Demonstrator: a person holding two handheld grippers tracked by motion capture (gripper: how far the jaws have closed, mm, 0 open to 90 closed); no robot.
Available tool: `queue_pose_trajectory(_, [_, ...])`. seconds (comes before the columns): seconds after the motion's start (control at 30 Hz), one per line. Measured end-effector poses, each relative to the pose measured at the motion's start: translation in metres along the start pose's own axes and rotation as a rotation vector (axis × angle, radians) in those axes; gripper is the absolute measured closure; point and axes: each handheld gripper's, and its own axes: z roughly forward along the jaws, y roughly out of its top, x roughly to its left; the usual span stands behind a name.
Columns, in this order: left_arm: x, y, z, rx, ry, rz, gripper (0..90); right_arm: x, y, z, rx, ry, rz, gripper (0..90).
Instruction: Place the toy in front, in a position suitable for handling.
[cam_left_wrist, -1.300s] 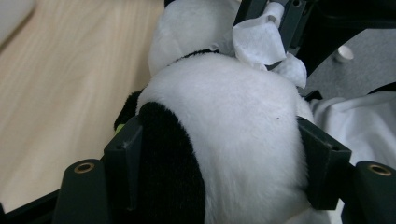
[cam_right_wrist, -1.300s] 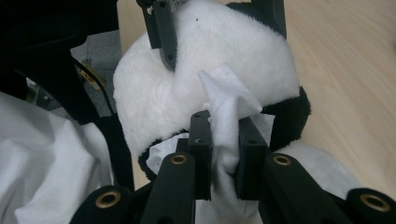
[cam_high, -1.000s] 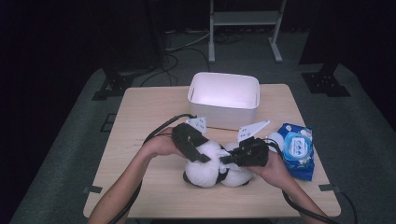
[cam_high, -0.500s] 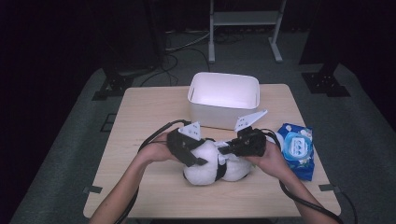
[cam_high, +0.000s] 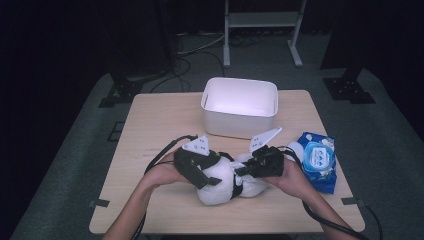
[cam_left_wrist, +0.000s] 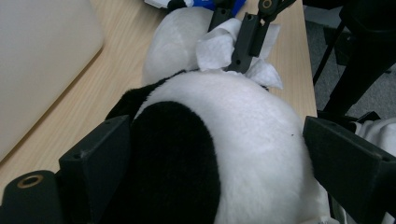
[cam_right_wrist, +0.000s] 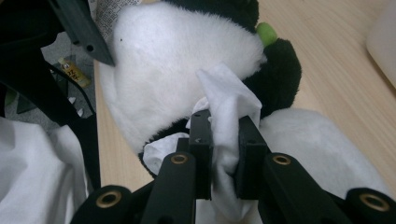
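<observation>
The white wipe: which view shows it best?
The right gripper view: the white wipe sits close up, pinched in the right gripper. The left gripper view shows it farther off against the panda plush; the high view barely resolves it.

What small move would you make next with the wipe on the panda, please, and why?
Probably draw the right claw across the panda in a short stroke. It is shut on the wipe, which already rests against the white fur. The left claw has just been opening; its jaws stand wide on either side of the panda without clearly pressing it, so I would close it first to steady the toy.
</observation>
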Motion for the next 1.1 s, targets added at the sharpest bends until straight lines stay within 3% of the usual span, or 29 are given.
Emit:
queue_pose_trajectory(0.3, [-0.009, -0.012, -0.01, -0.042, 0.035, -0.017, 9.1, 0.009, -0.006, -0.002, 0.001, 0.017, -0.009, 79.4])
queue_pose_trajectory(0.63, [-0.021, -0.017, -0.016, -0.032, 0.09, 0.013, 9.1, 0.016, -0.003, -0.002, 0.037, 0.022, -0.037, 79.4])
queue_pose_trajectory(0.97, [-0.022, -0.029, -0.012, -0.051, 0.046, 0.002, 9.3, 0.02, 0.004, -0.002, 0.077, 0.034, -0.042, 79.3])
queue_pose_trajectory(1.1, [-0.022, -0.033, -0.011, -0.079, 0.024, -0.009, 9.3, 0.026, 0.015, -0.003, 0.057, 0.044, -0.057, 79.3])
